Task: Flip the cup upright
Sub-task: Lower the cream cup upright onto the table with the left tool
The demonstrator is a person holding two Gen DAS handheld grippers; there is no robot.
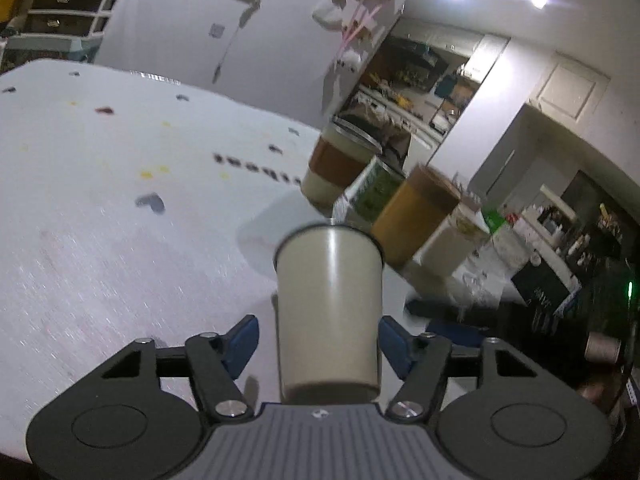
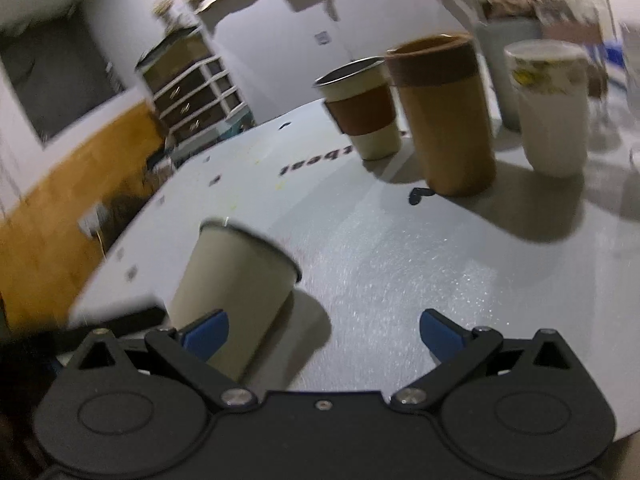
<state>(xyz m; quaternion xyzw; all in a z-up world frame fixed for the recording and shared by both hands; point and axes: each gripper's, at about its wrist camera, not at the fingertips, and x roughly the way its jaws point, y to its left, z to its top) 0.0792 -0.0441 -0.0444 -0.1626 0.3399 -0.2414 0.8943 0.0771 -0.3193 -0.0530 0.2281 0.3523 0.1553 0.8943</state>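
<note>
A cream cup with a dark rim (image 1: pixel 329 304) sits between the blue fingers of my left gripper (image 1: pixel 318 344), rim pointing away from the camera, base toward the gripper body. The jaws stand close on both sides of the cup and grip it above the white table (image 1: pixel 100 220). In the right wrist view the same cup (image 2: pixel 234 284) shows at lower left, tilted, rim up and to the right, with its base near the table. My right gripper (image 2: pixel 322 334) is open and empty, just right of the cup, its left finger (image 2: pixel 206 334) in front of the cup's lower part.
Several upright cups stand at the table's far side: a cream cup with a brown sleeve (image 2: pixel 362 108), a tall tan tumbler (image 2: pixel 446 120), a white cup with a yellow print (image 2: pixel 550 108). A green-and-white carton (image 1: pixel 368 192) stands among them. Small dark marks dot the table.
</note>
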